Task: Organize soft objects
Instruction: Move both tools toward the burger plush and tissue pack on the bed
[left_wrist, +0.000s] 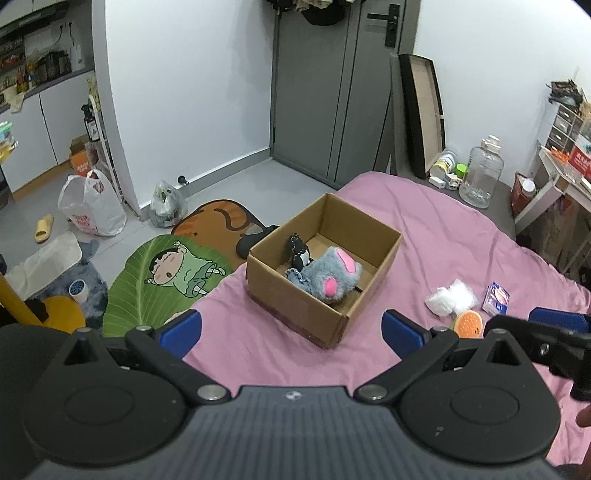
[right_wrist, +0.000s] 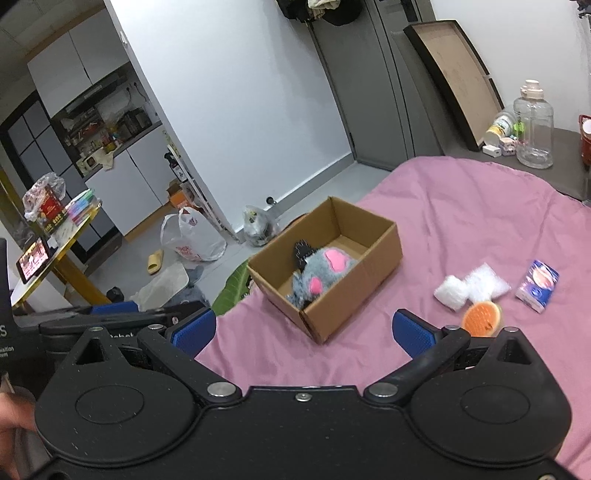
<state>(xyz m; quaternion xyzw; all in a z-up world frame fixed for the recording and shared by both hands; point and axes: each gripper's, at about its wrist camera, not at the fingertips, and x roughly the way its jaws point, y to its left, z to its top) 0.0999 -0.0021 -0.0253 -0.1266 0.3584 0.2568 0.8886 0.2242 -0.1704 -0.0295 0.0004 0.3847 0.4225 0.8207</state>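
An open cardboard box (left_wrist: 295, 306) (right_wrist: 354, 299) sits on the pink bedsheet. Inside it lie a grey plush toy with pink patches (left_wrist: 330, 275) (right_wrist: 325, 269) and a small black-and-white toy (left_wrist: 299, 253) (right_wrist: 303, 252). To the right of the box on the sheet lie a white fluffy wad (left_wrist: 451, 297) (right_wrist: 469, 286), an orange round sponge (left_wrist: 470, 324) (right_wrist: 482, 314) and a small blue-purple packet (left_wrist: 496, 298) (right_wrist: 537, 283). My left gripper (left_wrist: 291, 332) hangs open in front of the box, holding nothing. My right gripper (right_wrist: 304, 332) is open too, empty, near the sponge.
The pink bed (left_wrist: 461, 229) ends at its left edge beside a leaf-shaped cartoon mat (left_wrist: 166, 280) and a cat mat (left_wrist: 218, 221) on the floor. Plastic bags (left_wrist: 92, 206), a slipper and a large clear jug (left_wrist: 480, 173) stand around. A grey door (left_wrist: 332, 92) is behind.
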